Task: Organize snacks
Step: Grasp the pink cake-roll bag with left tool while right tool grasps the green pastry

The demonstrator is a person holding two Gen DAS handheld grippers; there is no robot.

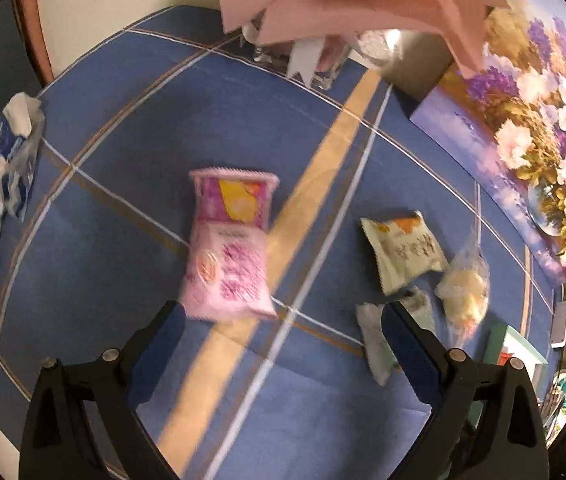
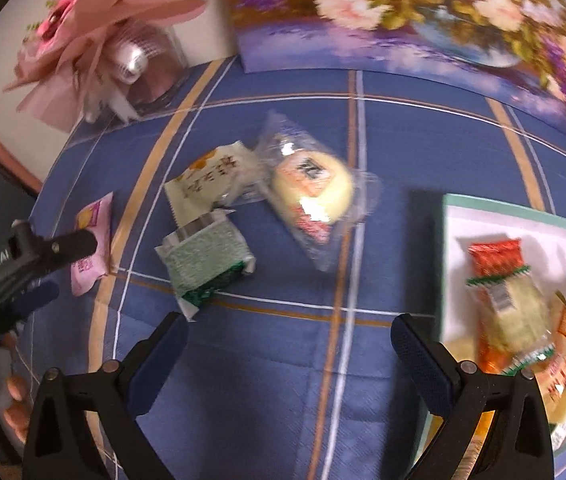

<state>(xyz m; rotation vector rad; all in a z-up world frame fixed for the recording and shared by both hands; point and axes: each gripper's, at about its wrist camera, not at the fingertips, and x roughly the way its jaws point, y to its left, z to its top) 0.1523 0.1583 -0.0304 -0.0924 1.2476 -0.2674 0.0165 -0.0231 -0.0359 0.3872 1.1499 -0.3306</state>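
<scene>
Pink crinkly snack packet just ahead of left hand-held gripper, jaws apart, empty; slippery film may slide off under shallow pinch.

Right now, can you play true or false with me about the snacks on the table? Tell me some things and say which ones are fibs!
1. The left gripper is holding the pink snack bag. False: its jaws are open and empty, and the bag lies on the blue tablecloth.
2. The white tray already has snacks in it. True.
3. The right gripper is open. True.
4. The round bun in clear wrap sits inside the tray. False: it lies on the cloth, outside the tray.
5. A flower painting stands at the back of the table. True.
</scene>
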